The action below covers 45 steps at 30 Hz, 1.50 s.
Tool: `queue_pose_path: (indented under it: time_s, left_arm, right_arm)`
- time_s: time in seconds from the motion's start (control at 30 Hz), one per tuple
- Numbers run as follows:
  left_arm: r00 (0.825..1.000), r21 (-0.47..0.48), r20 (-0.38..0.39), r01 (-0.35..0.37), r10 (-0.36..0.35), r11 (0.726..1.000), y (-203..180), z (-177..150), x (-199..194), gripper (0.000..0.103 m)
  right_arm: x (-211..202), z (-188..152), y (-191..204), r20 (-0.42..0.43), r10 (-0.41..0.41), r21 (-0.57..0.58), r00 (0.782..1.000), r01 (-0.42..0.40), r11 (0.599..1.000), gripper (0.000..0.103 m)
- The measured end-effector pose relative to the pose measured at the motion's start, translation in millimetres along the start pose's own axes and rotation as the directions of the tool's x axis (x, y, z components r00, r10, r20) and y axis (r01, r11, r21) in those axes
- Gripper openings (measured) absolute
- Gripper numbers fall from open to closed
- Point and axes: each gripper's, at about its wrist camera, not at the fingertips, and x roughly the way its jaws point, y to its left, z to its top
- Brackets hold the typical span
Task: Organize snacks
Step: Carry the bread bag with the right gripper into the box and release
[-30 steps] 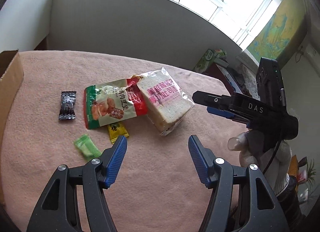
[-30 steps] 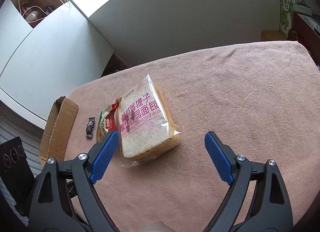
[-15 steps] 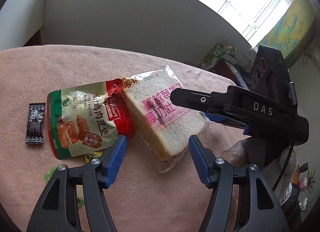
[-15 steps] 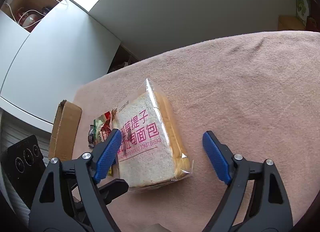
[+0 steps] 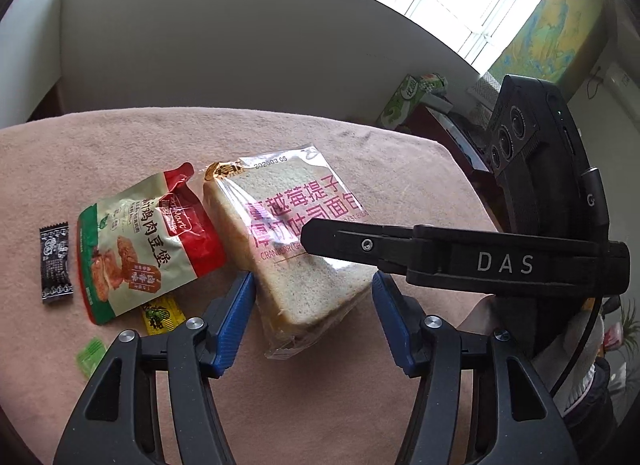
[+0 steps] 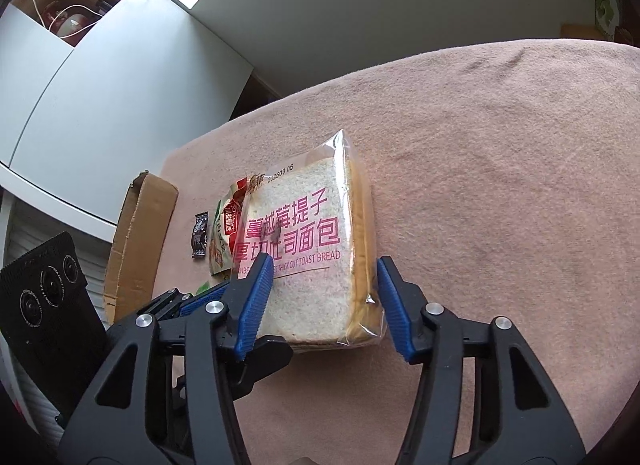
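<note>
A clear bag of toast bread (image 5: 296, 225) with pink lettering lies on the pink cloth; it also shows in the right wrist view (image 6: 308, 249). My left gripper (image 5: 314, 305) is open, its blue pads either side of the bag's near corner. My right gripper (image 6: 324, 297) is open and straddles the bag's near end; its black finger crosses over the bread in the left wrist view. A red and green snack pouch (image 5: 144, 241) lies left of the bread. A black candy (image 5: 56, 261), a yellow candy (image 5: 162, 315) and a green candy (image 5: 90, 355) lie near it.
A cardboard box (image 6: 138, 241) stands at the left end of the table (image 6: 500, 185). A green carton (image 5: 404, 99) sits on furniture beyond the table's far right edge. A white wall runs behind the table.
Both grippers have moved in toward the bread bag, which now sits between each pair of open pads. The right gripper's finger now reaches over the bread. The snacks have not moved.
</note>
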Motion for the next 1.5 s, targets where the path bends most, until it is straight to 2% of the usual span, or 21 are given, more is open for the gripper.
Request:
queue_pose_path:
  time_s: [0.37, 0.6, 0.83, 1.2, 1.5]
  left_arm:
    - [0.999, 0.056, 0.011, 0.044, -0.045, 0.997, -14, -32, -40, 0.059]
    - [0.997, 0.078, 0.049, 0.048, -0.052, 0.996, -19, -53, -68, 0.059]
    - [0.996, 0.064, 0.091, 0.014, -0.019, 0.998, 0, -78, -111, 0.059]
    - [0.978, -0.009, 0.191, -0.083, 0.084, 0.996, 46, -95, -169, 0.059]
    - [0.957, -0.061, 0.260, -0.120, 0.131, 0.991, 80, -96, -202, 0.059]
  right_arm:
    - [-41, -52, 21, 0.072, -0.041, -0.021, 0.997, 0.043, 0.999, 0.054]
    - [-52, -87, 57, 0.092, -0.035, -0.060, 0.995, 0.040, 0.997, 0.054]
    - [-43, -110, 107, 0.076, -0.001, -0.141, 0.997, 0.012, 0.990, 0.054]
    - [-12, -114, 190, 0.045, 0.059, -0.267, 0.997, -0.045, 0.963, 0.054]
    - [12, -103, 246, 0.029, 0.088, -0.340, 0.996, -0.073, 0.937, 0.054]
